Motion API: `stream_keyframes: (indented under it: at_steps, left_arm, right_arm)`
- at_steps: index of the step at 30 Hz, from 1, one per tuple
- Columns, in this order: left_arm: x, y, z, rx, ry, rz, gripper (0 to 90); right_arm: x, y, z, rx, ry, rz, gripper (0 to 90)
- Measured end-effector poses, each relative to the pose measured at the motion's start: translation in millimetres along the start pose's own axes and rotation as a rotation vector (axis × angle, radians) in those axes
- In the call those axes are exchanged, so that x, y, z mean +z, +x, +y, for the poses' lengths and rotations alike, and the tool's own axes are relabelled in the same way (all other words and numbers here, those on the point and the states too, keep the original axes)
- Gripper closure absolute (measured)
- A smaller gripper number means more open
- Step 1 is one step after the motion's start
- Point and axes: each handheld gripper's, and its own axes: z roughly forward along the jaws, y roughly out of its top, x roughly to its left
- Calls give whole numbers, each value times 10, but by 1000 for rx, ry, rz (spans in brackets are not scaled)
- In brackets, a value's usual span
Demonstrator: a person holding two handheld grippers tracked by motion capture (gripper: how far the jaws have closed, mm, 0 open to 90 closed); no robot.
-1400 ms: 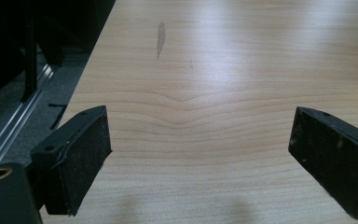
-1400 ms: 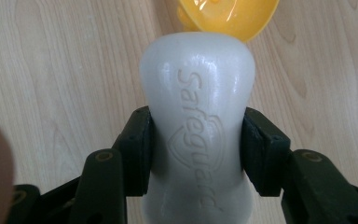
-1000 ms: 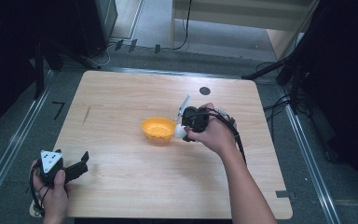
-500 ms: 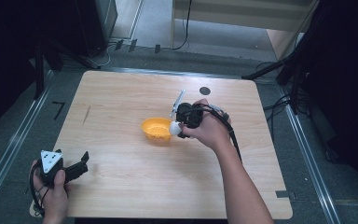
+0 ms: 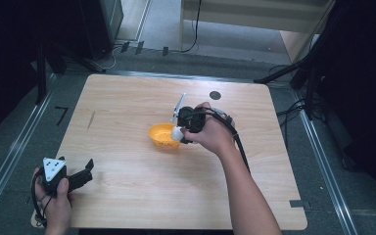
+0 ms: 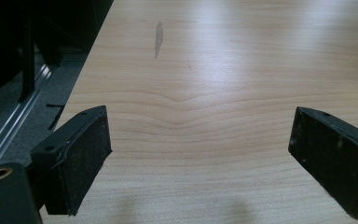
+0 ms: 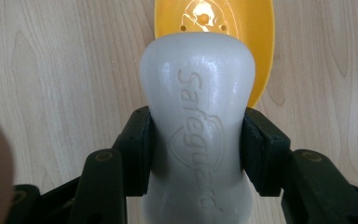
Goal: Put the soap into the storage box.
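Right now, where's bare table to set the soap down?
Bare: the wide stretch between the left gripper and the orange bowl, and the table right of the forearm. Crowded: around the bowl, where the right gripper holds the soap.

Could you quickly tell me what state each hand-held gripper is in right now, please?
Left hand-held gripper: open, holding nothing, over bare table.
Right hand-held gripper: closed on a white soap bar, by the orange bowl.

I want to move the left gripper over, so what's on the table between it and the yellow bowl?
Nothing: in the high view, bare wood lies between the left gripper and the yellow bowl.
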Motion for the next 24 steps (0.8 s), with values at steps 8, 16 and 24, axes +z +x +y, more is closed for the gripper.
stream_keyframes:
  at_steps: [8,16,24]
  left_arm:
    - [1,0,0,1,-1,-1,57]
    - [1,2,-1,-1,-3,-4,57]
    - [1,5,-2,-5,-6,-5,57]
  right_arm:
    - [55,-17,99,2,-2,1,506]
    - [100,-50,238,-11,-9,-2,506]
    - [207,-84,392,-16,0,2,506]
